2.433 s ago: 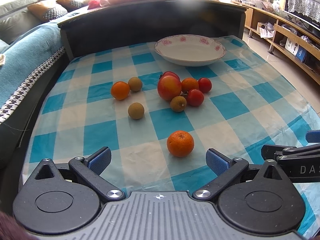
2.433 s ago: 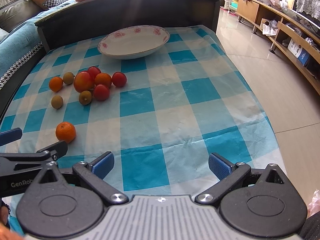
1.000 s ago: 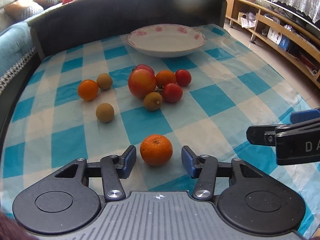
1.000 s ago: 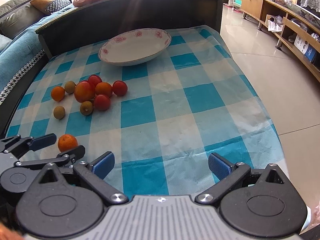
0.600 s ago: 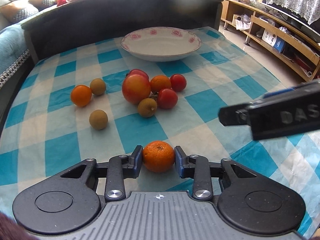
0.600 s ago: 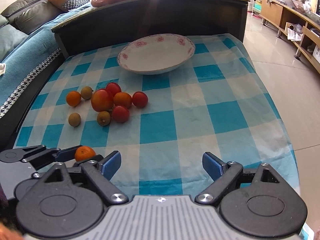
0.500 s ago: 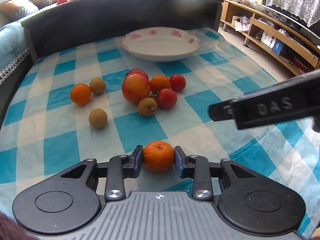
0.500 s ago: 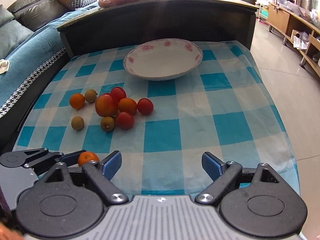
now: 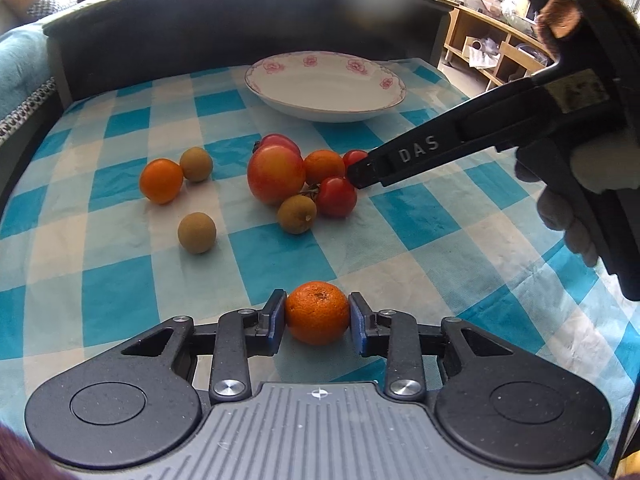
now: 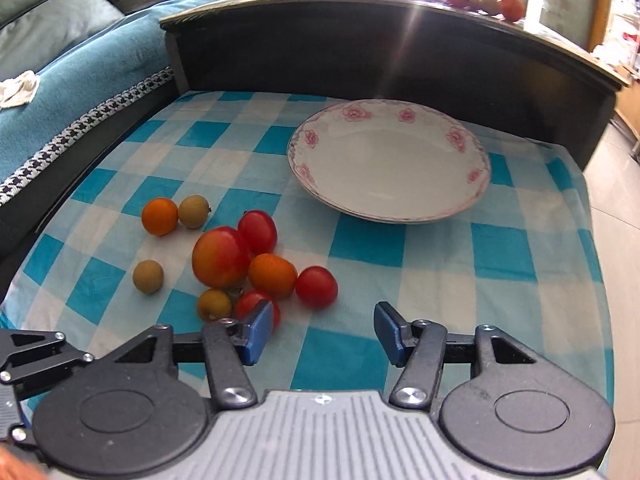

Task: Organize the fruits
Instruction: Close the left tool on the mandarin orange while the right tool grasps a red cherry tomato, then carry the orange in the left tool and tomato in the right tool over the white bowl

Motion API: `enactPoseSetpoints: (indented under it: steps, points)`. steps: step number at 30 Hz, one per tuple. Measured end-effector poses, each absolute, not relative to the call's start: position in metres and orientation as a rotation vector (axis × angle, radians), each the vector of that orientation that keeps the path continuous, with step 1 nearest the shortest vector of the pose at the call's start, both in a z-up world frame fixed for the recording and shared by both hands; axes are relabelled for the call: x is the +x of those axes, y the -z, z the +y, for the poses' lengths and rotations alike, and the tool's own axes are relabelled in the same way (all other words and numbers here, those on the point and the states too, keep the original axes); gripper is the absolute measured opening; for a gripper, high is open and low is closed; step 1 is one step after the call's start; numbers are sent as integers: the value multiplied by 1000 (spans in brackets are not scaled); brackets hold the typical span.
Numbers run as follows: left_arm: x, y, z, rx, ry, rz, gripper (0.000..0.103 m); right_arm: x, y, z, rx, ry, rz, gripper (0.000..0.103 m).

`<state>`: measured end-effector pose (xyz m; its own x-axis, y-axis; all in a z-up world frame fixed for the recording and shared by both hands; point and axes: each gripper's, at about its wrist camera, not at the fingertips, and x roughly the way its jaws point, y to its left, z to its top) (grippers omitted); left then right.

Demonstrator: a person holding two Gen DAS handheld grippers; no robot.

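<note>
Bowl [image 10: 476,168] bare, fruit [image 10: 220,258] outside

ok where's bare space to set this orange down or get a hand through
The plate is bare inside. Bare cloth also lies right of the red tomato, up to the tablecloth edge. It is crowded left of there: the fruit cluster around the apple, with the right gripper open beside it.

A blue and white checked cloth [image 10: 436,276] covers the counter. Behind it stands a dark curved board [image 10: 360,44]. A blue sofa [image 10: 80,68] with grey cushions [image 10: 48,12] sits on the left. Wooden shelves [image 9: 492,52] stand on the right. Bright sun shines in from the back.
</note>
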<state>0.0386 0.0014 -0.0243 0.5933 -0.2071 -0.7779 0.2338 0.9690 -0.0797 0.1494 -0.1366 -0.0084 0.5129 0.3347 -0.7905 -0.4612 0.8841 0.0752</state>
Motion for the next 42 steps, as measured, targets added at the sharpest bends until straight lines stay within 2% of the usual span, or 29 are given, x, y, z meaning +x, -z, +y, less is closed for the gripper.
enactPoseSetpoints:
  steps: [10, 13, 25, 42]
  points:
    - [39, 26, -4, 68, 269, 880, 42, 175, 28, -123, -192, -571, 940, 38]
    - [39, 27, -5, 73, 267, 878, 41, 176, 29, -118, -215, -579, 925, 29]
    - [40, 22, -5, 70, 258, 881, 40, 162, 20, -124, -209, -570, 932, 29]
    - [78, -15, -3, 27, 230, 755, 40, 146, -4, -138, -167, -561, 892, 29]
